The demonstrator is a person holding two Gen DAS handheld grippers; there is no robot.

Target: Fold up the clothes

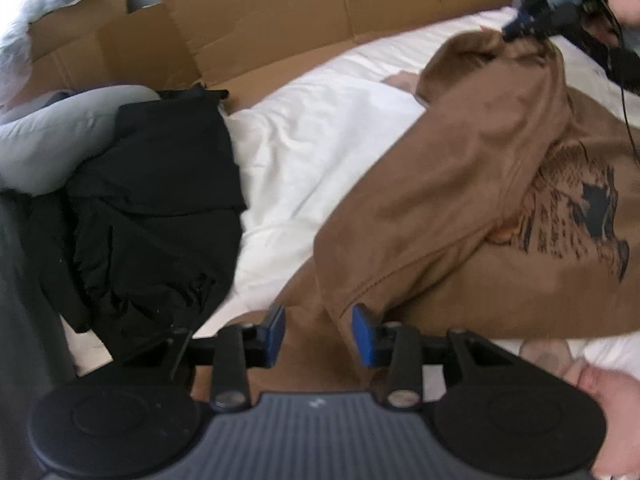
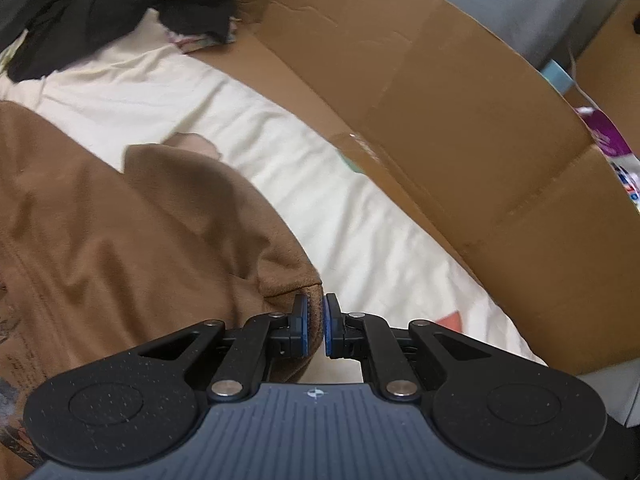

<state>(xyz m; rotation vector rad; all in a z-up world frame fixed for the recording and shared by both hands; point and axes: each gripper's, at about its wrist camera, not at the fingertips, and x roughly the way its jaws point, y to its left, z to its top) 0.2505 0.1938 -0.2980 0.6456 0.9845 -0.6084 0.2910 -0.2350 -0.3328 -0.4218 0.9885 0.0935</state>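
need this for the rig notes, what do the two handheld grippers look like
Both match: the left gripper and right gripper have black linkage arms with silver pivot pins, blue pads on the fingertips, round black discs either side, and a ribbed grey body. A black cable trails from the right one.

A bed under a rumpled white sheet (image 1: 312, 152) is edged by flattened cardboard box panels (image 2: 460, 120) (creased, standing upright), with a grey wall (image 2: 520, 8) behind.
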